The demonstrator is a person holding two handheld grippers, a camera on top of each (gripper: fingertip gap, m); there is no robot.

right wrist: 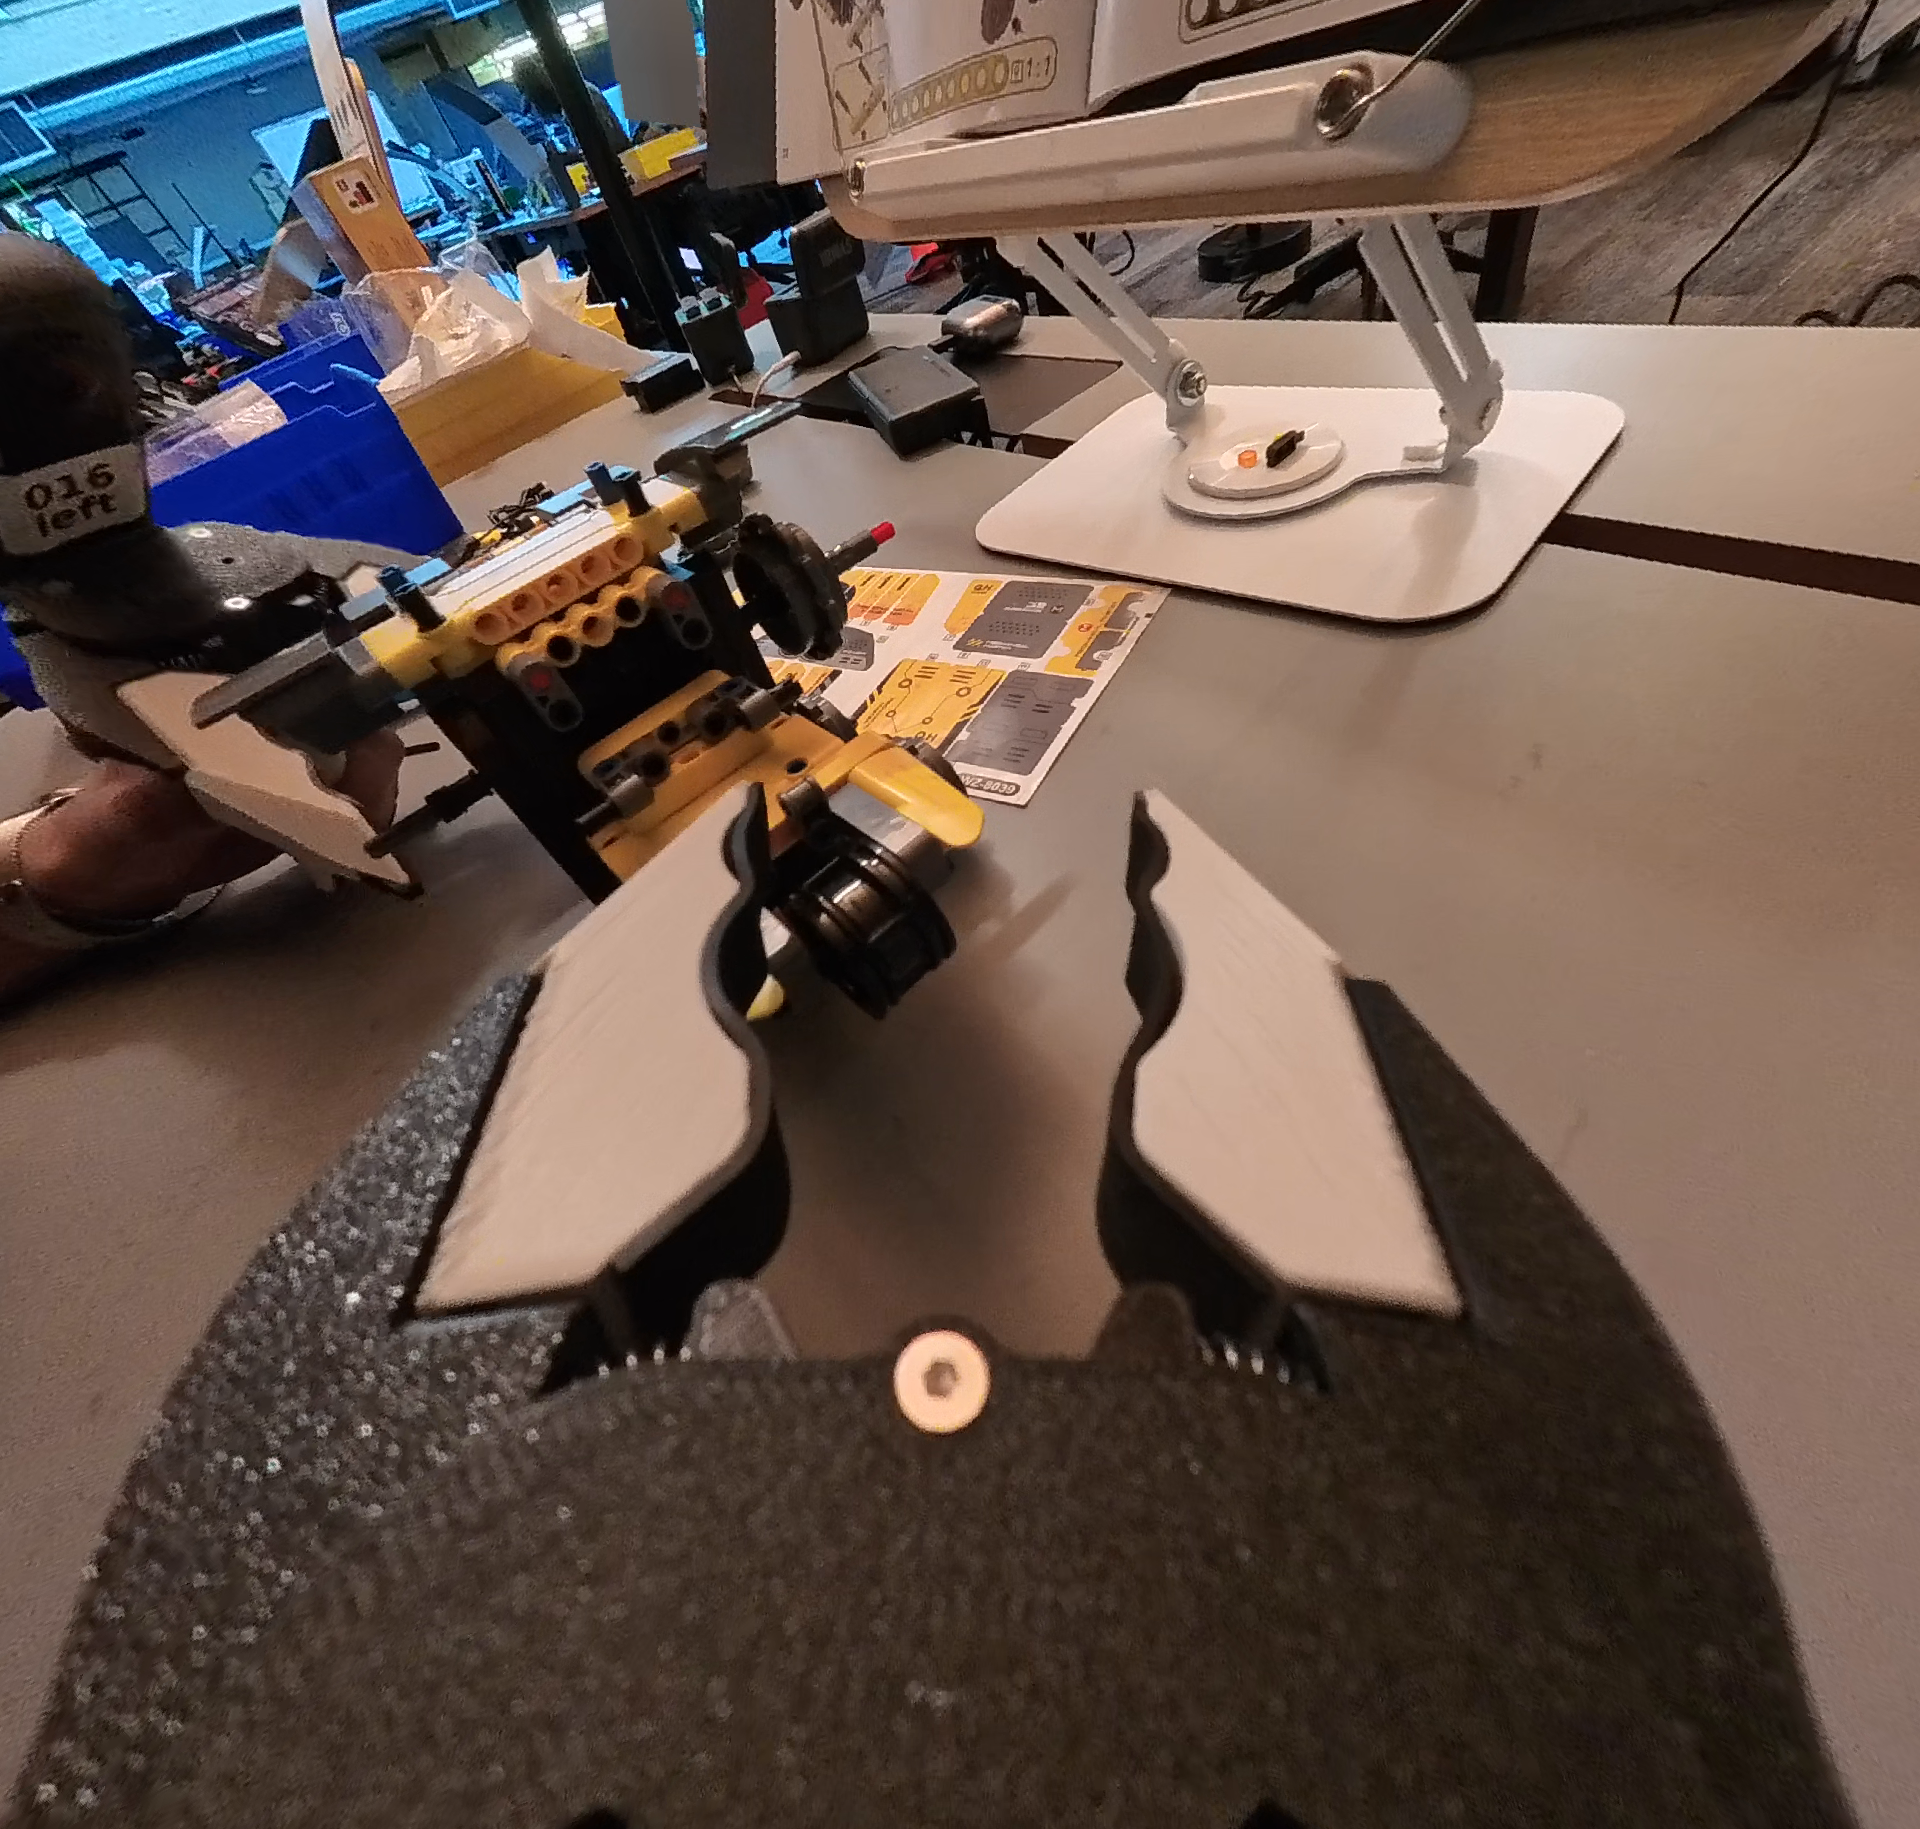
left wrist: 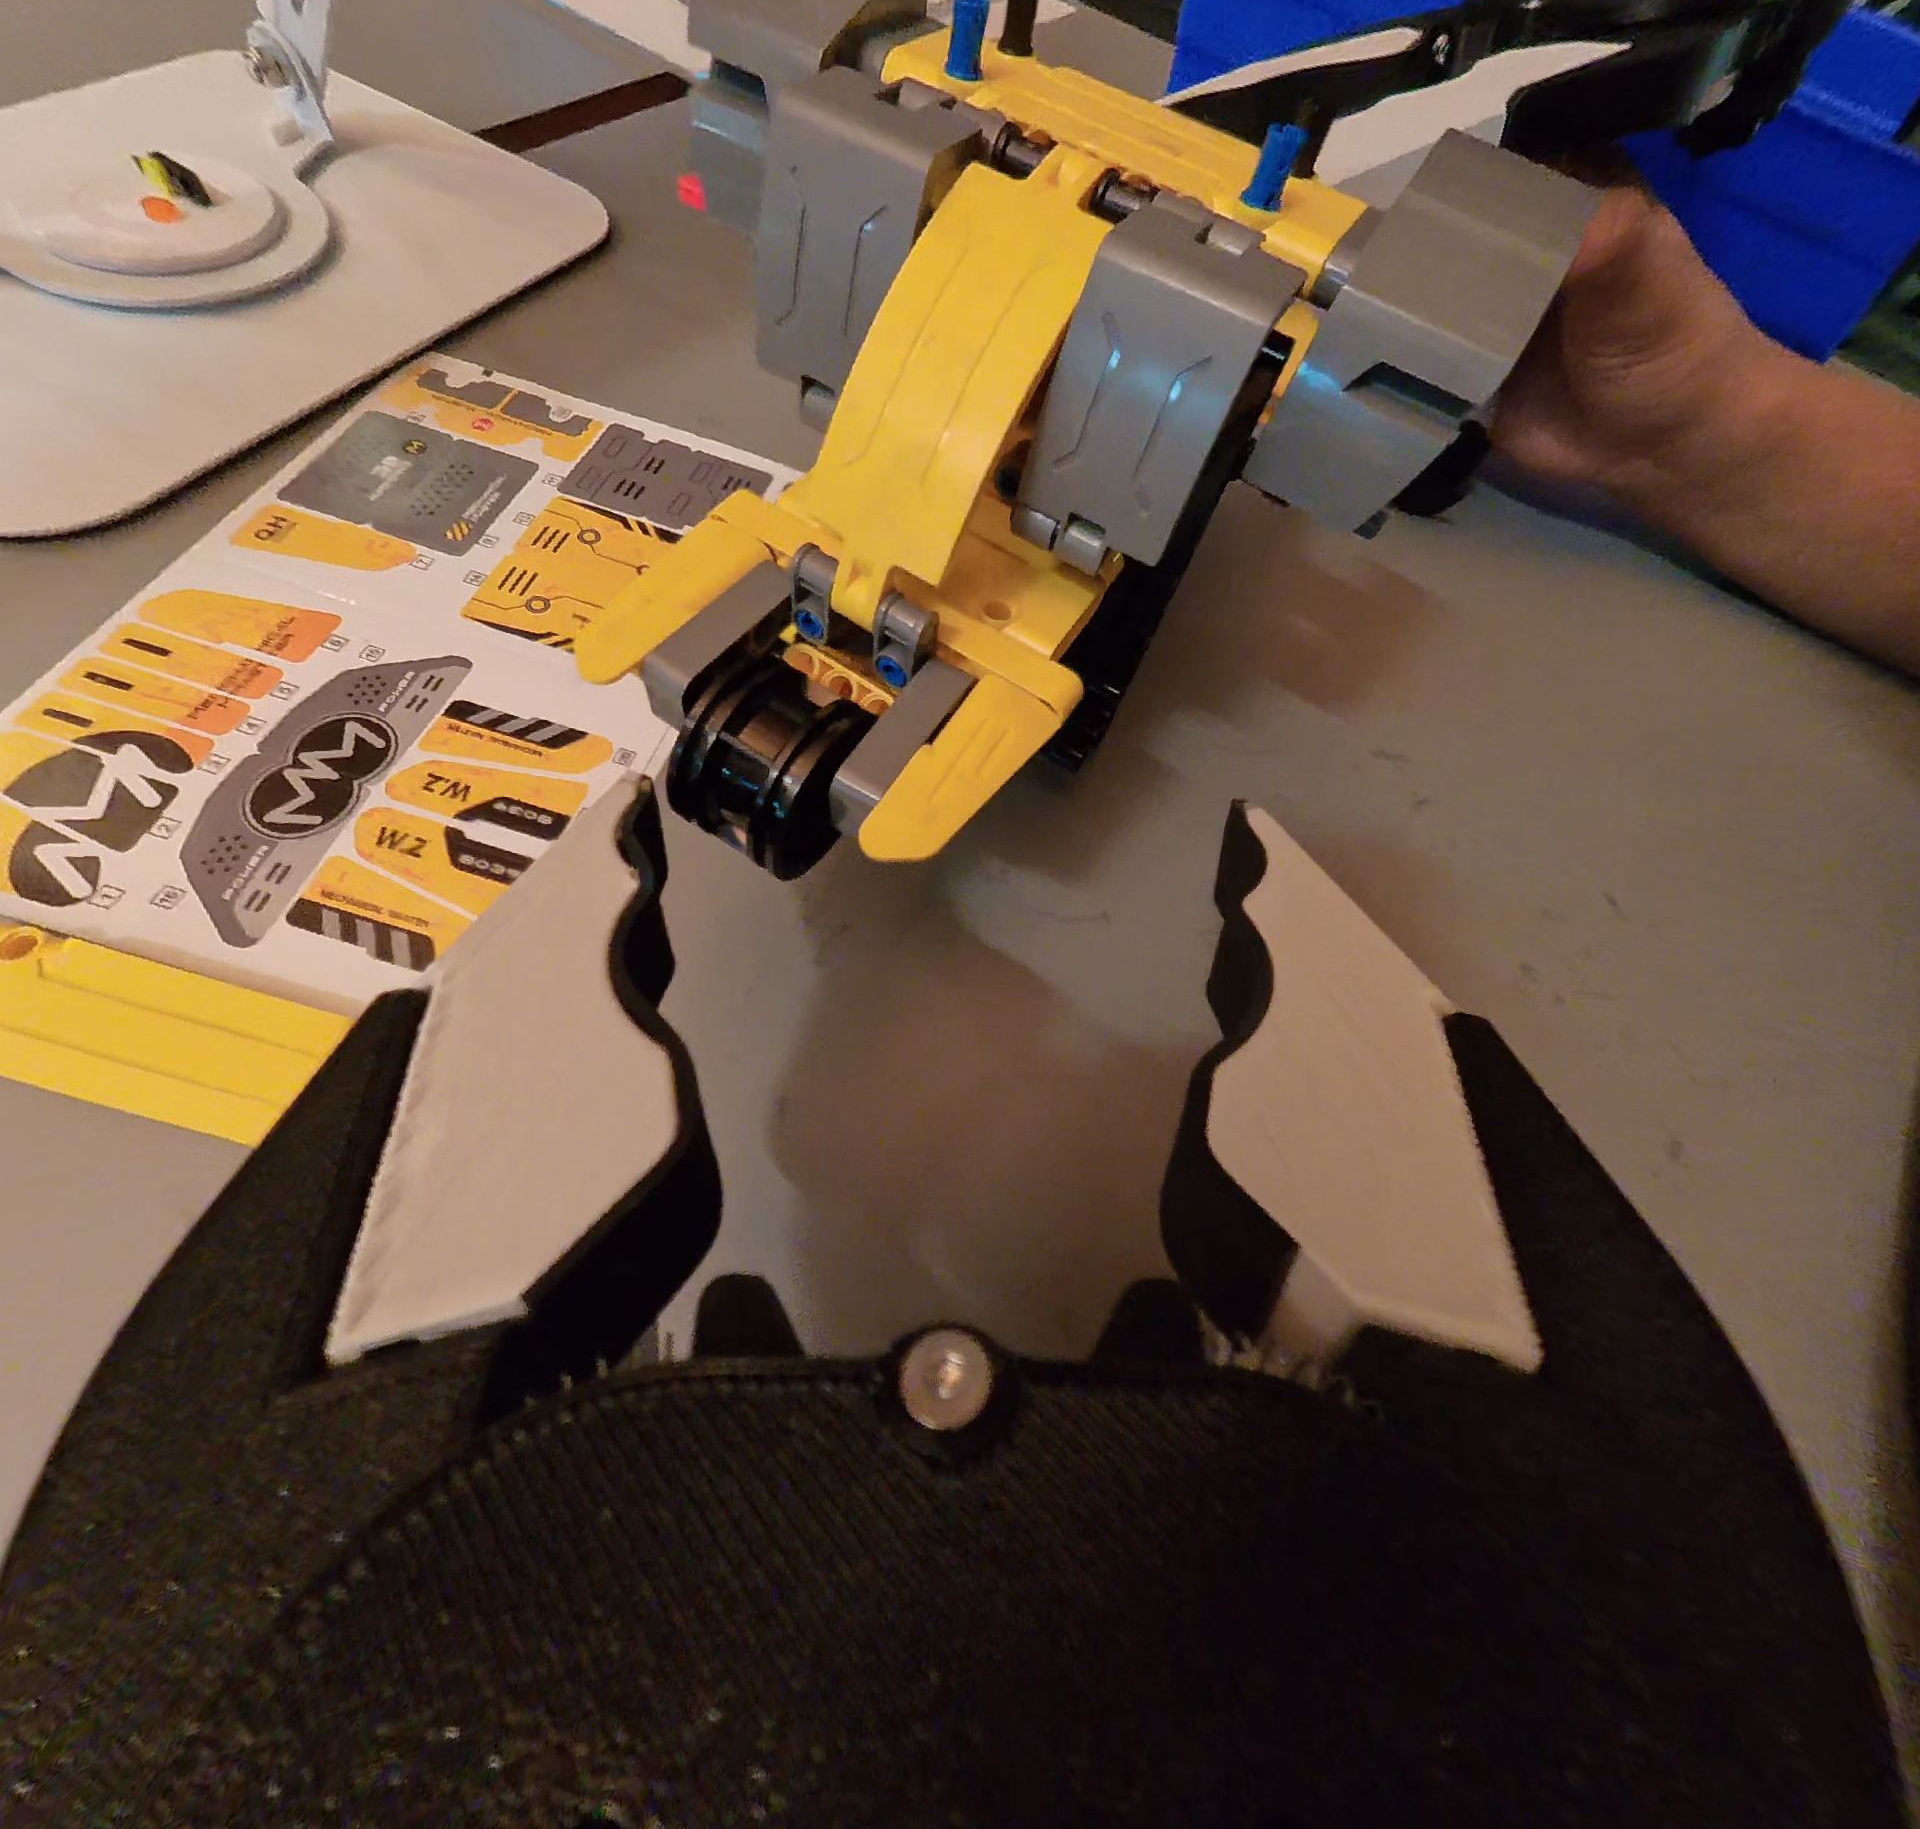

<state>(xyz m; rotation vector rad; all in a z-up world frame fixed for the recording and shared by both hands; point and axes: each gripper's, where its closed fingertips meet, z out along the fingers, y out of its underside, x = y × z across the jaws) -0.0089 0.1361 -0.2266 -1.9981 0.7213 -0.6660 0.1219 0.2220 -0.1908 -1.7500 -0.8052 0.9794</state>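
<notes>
A yellow, grey and black building-brick vehicle model (left wrist: pixel 987 377) lies on the grey table (left wrist: pixel 1455 948), its black front wheel (left wrist: pixel 758 771) pointing at me. My left gripper (left wrist: pixel 940 803) is open and empty, its tips just short of that wheel. The other gripper (left wrist: pixel 1558 13) reaches around the model's far end beside a person's hand (left wrist: pixel 1662 377). In the right wrist view my right gripper (right wrist: pixel 948 803) is also open and empty. Its left finger (right wrist: pixel 644 1000) lies beside the wheel (right wrist: pixel 868 927). There the far gripper (right wrist: pixel 260 740) clasps a grey panel on the model (right wrist: pixel 603 657).
A sticker sheet (left wrist: pixel 312 688) lies left of the model, also seen in the right wrist view (right wrist: pixel 997 657). A loose yellow panel (left wrist: pixel 156 1031) lies beside it. A white stand base (right wrist: pixel 1351 491) holds an instruction booklet (right wrist: pixel 935 3). Blue bins (left wrist: pixel 1766 221) stand behind.
</notes>
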